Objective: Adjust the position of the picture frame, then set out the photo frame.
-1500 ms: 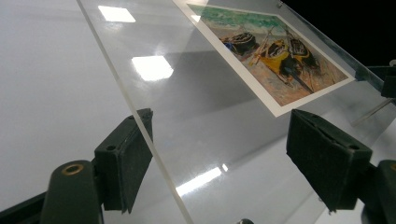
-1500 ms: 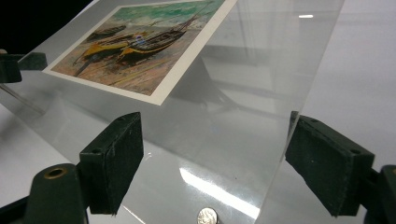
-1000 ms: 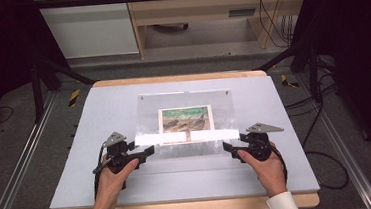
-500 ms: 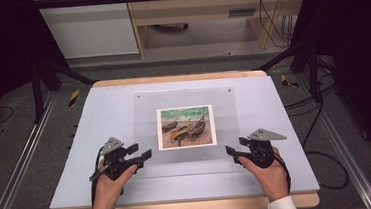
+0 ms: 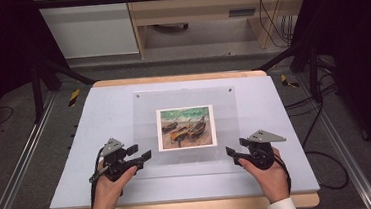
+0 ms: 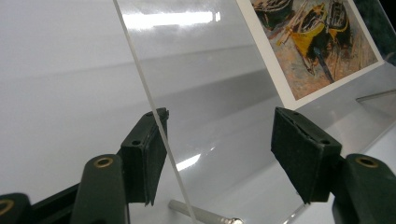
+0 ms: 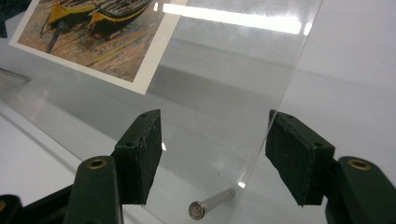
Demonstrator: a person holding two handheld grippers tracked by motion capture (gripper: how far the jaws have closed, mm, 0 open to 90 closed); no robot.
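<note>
A clear acrylic sheet [image 5: 224,111] lies flat on the white board [image 5: 99,116], over a print of beached boats [image 5: 185,127]. My left gripper [image 5: 139,153] is at the sheet's near left corner and my right gripper [image 5: 232,153] at its near right corner. Both have just been closing a little but stand open. In the left gripper view the sheet's edge [image 6: 140,74] runs past the left pad [image 6: 149,154] and the other pad stands well clear. In the right gripper view the edge [image 7: 275,93] passes the right pad [image 7: 294,158]. A small metal pin [image 7: 210,205] sits under each corner.
The board rests on a wooden table [image 5: 181,208] between two aluminium rails [image 5: 23,167]. Yellow-and-black clamps [image 5: 74,96] sit at the far corners. Cables [image 5: 320,124] trail on the floor at the right, and a wooden shelf unit [image 5: 201,13] stands behind.
The sheet's near edge, raised with a bright glare band between the grippers a second ago, has come down and lies flat. Both hands have barely shifted.
</note>
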